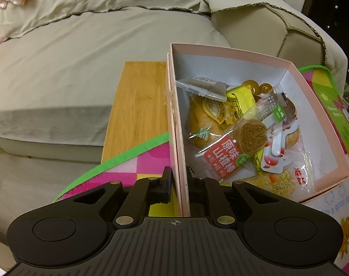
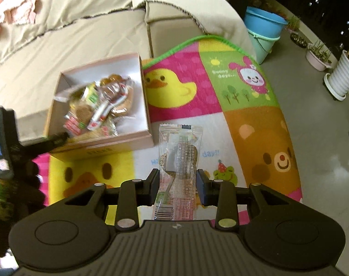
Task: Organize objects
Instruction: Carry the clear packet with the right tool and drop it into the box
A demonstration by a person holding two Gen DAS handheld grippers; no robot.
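A pink cardboard box (image 1: 232, 54) holds several wrapped snacks, with a red-labelled hawthorn snack packet (image 1: 234, 147) on top. My left gripper (image 1: 178, 179) is shut on the box's left wall, one finger outside and one inside. In the right wrist view the same box (image 2: 128, 139) sits on the mat, ahead and to the left. My right gripper (image 2: 178, 180) is shut on a clear wrapped snack packet (image 2: 178, 151) and holds it upright above the mat, to the right of the box.
A colourful cartoon play mat (image 2: 255, 124) covers the floor. A beige sofa (image 1: 82, 57) stands behind the box, with a wooden board (image 1: 140, 105) beside it. Blue and green buckets (image 2: 264, 30) and plant pots (image 2: 342, 78) stand at the right.
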